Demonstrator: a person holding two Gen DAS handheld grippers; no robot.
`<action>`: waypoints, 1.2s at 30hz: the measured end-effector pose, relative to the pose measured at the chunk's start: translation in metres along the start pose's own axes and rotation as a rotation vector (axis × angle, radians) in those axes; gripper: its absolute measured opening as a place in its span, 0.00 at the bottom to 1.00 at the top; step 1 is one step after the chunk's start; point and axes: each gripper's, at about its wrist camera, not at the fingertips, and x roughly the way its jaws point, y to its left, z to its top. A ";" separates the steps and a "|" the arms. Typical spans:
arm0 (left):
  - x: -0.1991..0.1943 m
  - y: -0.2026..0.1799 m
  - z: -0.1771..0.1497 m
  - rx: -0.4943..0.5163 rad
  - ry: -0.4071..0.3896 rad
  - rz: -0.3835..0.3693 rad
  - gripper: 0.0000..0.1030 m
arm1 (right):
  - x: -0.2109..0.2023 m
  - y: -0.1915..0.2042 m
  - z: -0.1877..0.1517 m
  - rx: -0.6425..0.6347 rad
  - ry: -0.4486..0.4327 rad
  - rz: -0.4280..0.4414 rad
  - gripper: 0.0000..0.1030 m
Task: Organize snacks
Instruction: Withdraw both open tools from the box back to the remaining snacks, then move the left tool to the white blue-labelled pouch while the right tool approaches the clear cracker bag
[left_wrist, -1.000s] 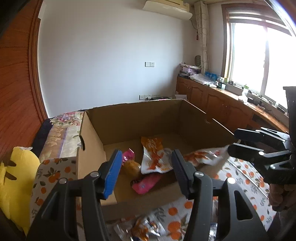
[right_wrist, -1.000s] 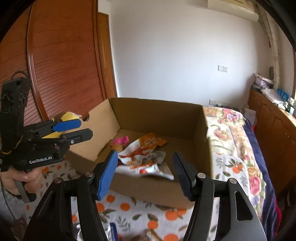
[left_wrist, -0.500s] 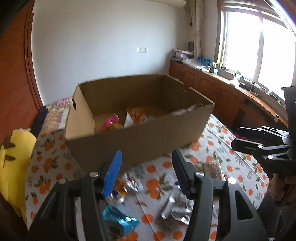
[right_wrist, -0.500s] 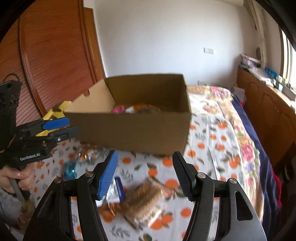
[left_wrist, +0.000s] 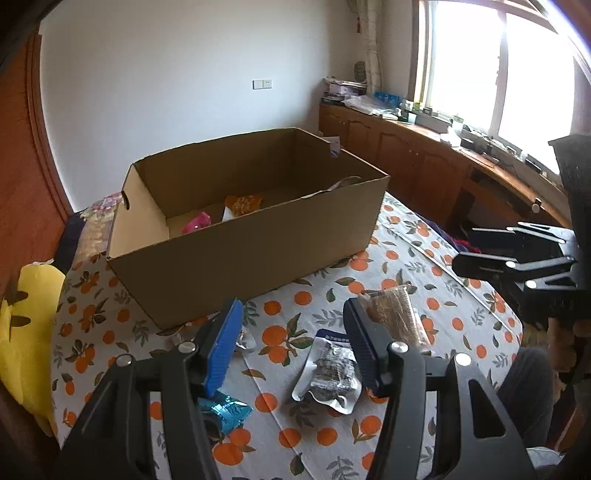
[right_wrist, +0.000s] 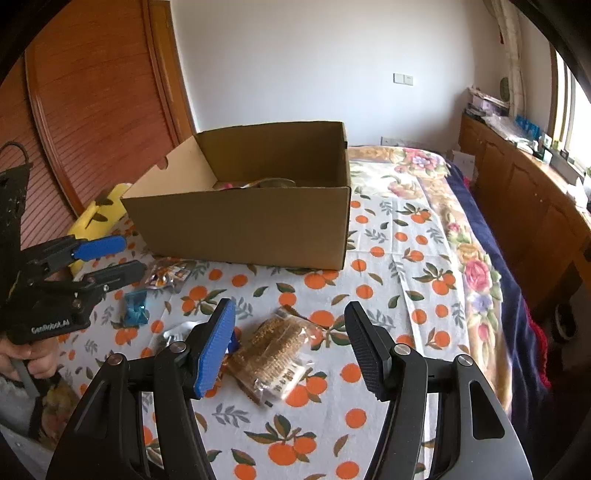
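Both sets of fingers stood apart with nothing between the pads: left gripper (left_wrist: 291, 343) and right gripper (right_wrist: 288, 343) were released and empty, angled down over the orange-print cloth (right_wrist: 373, 295).

Right fingers were aimed at the clear pack of brown crackers (right_wrist: 273, 350), lying flat just ahead of and below the blue pad. My read of the step: go for that pack next. The wrapper looked slippery and crinkly, so straddling the bulky middle rather than the flat seal edge would probably hold better, then lifting clear before swinging over the box wall.

Left fingers hovered above the silver pouch with dark contents (left_wrist: 328, 373); a blue foil wrapper (left_wrist: 221, 410) sat partly under the blue pad, and a small foil pack (left_wrist: 245, 339) just beyond it. The packs lay close together, so a low approach could drag a neighbour.

Further ahead of both: the open cardboard box (left_wrist: 258, 251), already holding a pink pack (left_wrist: 197, 223) and an orange pack (left_wrist: 243, 203). Its near wall stood high between fingers and drop zone. A yellow cushion (left_wrist: 26, 332) lay off to the left.
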 end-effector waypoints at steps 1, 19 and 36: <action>-0.001 -0.001 -0.001 0.000 0.001 -0.005 0.55 | -0.002 0.001 0.000 0.002 -0.004 0.002 0.61; 0.009 -0.017 -0.041 0.006 0.054 -0.089 0.60 | -0.013 0.010 -0.026 0.060 -0.010 -0.009 0.61; 0.052 -0.022 -0.049 0.040 0.146 -0.131 0.61 | 0.020 0.007 -0.039 0.096 0.051 0.035 0.61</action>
